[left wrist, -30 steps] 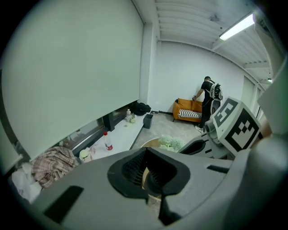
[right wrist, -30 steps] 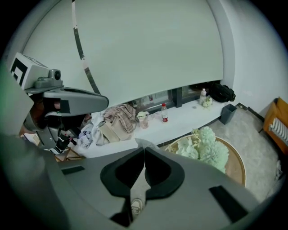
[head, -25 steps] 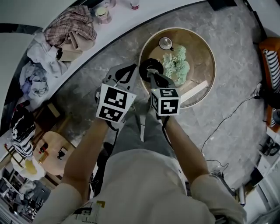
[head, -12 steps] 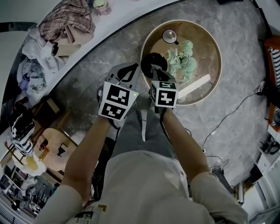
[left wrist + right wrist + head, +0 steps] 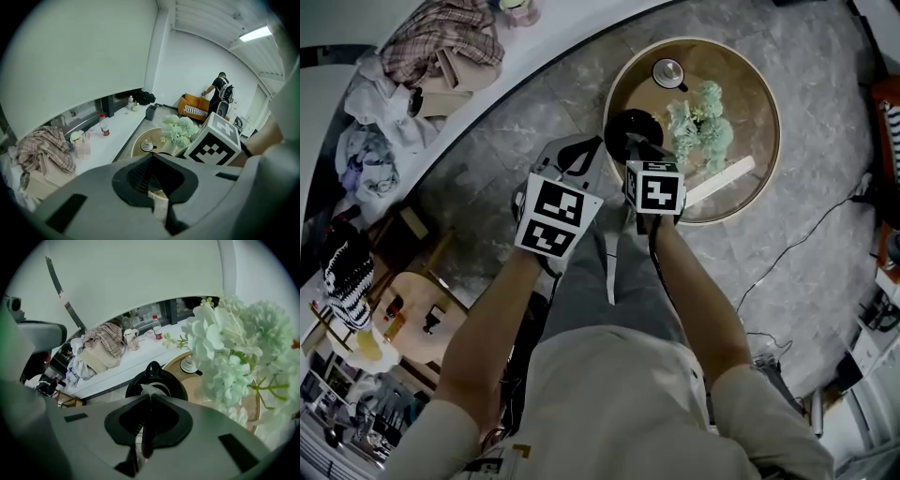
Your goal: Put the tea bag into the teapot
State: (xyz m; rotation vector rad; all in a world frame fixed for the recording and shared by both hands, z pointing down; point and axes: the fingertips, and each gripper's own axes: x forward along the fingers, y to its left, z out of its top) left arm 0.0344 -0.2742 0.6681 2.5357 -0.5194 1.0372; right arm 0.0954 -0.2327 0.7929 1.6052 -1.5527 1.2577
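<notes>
A black teapot [image 5: 626,126] stands at the near left edge of the round wooden table [image 5: 750,75]; in the right gripper view the teapot [image 5: 136,384] lies just beyond my jaws. My right gripper [image 5: 150,398] is shut on the white tea bag [image 5: 149,389], whose corner pokes out at the tips over the pot's top. In the head view the right gripper [image 5: 632,150] reaches to the pot's near side. My left gripper [image 5: 584,152] hovers beside it to the left, off the table; its jaws [image 5: 151,157] are shut with nothing between them.
A white cup [image 5: 667,72], pale green flowers [image 5: 703,127] and a white strip [image 5: 719,183] share the table. A white counter [image 5: 534,56] with clothes [image 5: 441,52] curves along the left. A cable [image 5: 787,248] trails over the stone floor. A person [image 5: 219,91] stands far off.
My right gripper has edged forward toward the teapot with the tea bag still pinched. The left gripper has hardly moved.
</notes>
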